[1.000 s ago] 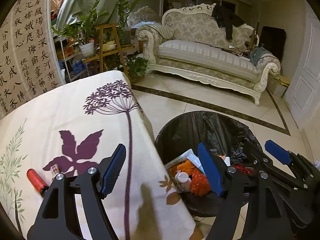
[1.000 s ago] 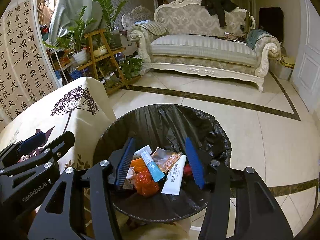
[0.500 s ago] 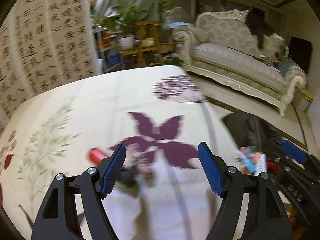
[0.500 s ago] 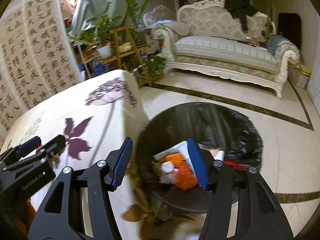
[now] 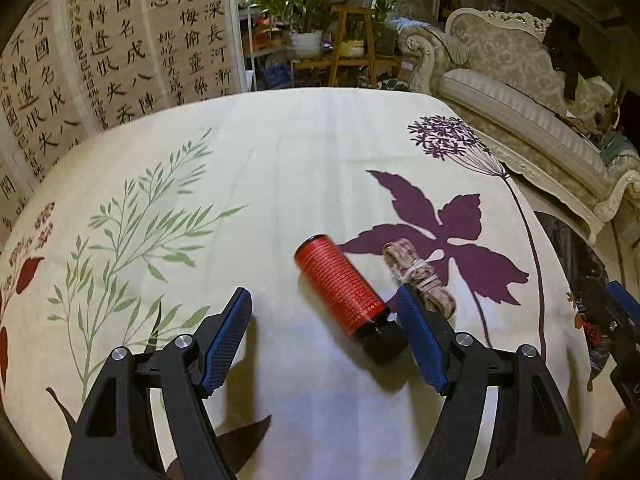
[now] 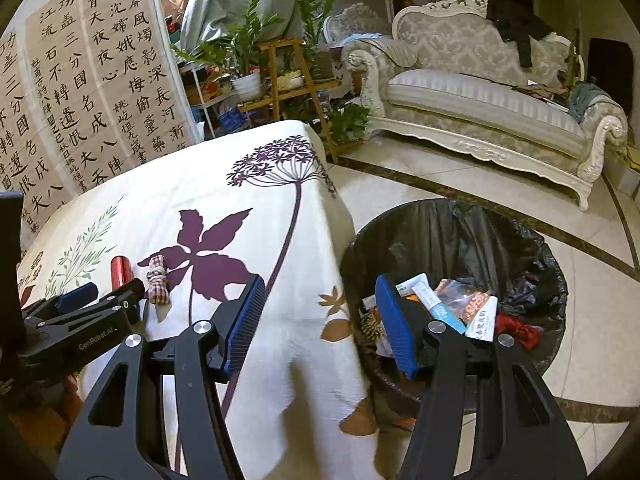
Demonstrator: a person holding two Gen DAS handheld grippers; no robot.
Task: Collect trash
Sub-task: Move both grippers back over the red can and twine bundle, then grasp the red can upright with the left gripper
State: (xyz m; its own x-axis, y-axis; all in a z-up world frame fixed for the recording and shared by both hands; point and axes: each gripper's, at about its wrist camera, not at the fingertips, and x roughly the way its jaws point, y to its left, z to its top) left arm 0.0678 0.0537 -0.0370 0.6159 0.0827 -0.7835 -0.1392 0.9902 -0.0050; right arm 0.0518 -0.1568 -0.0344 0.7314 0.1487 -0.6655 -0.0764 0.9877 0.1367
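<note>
Tablecloth bears red tube between open left tool pads

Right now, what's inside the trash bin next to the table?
The black-lined trash bin holds a blue-and-white tube, a white packet, an orange wrapper and something red. The right gripper's fingers cover the near side; anything deeper is hidden.
</note>
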